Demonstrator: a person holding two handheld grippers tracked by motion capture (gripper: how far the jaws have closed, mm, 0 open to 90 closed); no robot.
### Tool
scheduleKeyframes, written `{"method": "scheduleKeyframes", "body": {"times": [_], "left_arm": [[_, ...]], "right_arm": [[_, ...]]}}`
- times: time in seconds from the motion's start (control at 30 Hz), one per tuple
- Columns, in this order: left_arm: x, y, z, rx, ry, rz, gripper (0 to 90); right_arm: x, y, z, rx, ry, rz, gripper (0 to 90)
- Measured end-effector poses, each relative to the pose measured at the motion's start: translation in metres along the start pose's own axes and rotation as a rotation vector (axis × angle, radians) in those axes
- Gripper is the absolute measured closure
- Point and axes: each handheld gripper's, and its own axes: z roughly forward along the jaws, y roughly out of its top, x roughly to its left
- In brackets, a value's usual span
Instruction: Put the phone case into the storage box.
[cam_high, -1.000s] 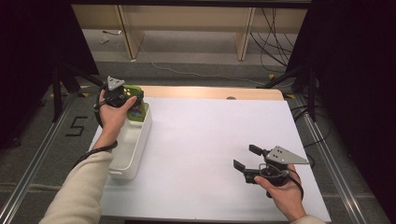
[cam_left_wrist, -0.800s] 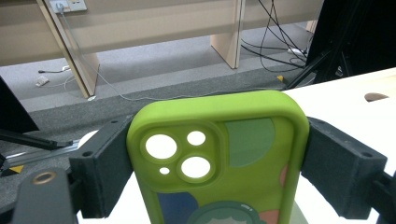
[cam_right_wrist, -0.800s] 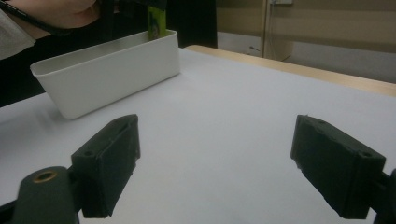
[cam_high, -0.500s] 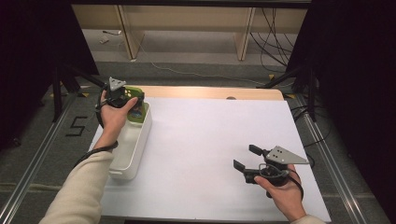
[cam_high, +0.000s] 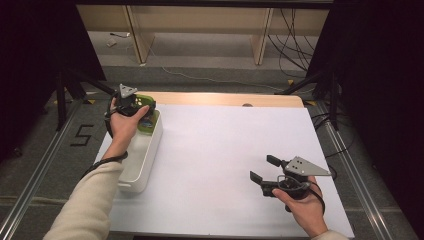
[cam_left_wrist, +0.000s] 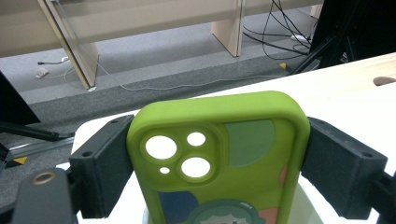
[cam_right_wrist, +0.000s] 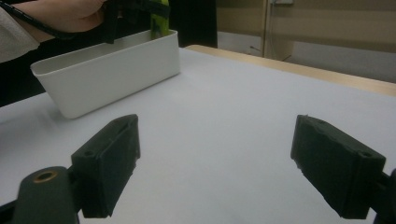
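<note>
A green phone case (cam_left_wrist: 219, 158) with camera cut-outs and a cartoon print stands between the two black jaws of my left gripper (cam_left_wrist: 215, 170), which press on its sides. In the high view that left gripper (cam_high: 134, 107) holds the green phone case (cam_high: 146, 111) over the far end of a long white bin (cam_high: 142, 160) at the table's left. My right gripper (cam_high: 262, 168) rests low near the front right of the white table sheet (cam_high: 225, 145), jaws wide apart with nothing between them. From the right gripper view the white bin (cam_right_wrist: 107, 70) lies ahead, with the green case (cam_right_wrist: 159, 21) above its far end.
A wooden strip (cam_high: 225, 99) runs along the table's far edge, with a small dark spot (cam_high: 246, 105) on it. Beyond lie grey floor, cables (cam_high: 292, 35) and wooden furniture legs (cam_high: 262, 35). Metal rails (cam_high: 350, 175) flank the table.
</note>
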Motion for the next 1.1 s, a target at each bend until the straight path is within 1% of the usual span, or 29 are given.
{"method": "scheduleKeyframes", "body": {"times": [0.13,0.3,0.57,1.1], "left_arm": [[0.000,-0.001,0.001,0.007,0.001,0.003,14.5],[0.000,-0.003,0.004,0.016,0.002,-0.004,14.5],[0.000,-0.004,0.006,0.021,0.002,-0.004,14.5],[-0.001,-0.004,0.011,0.033,-0.001,-0.010,14.4]], "right_arm": [[0.000,0.000,0.000,0.000,0.002,0.000,16.4],[0.000,0.000,0.000,0.001,0.001,0.000,16.5],[0.000,0.000,0.000,0.001,0.001,0.000,16.5],[0.000,0.000,0.000,0.002,0.002,0.000,16.5]]}}
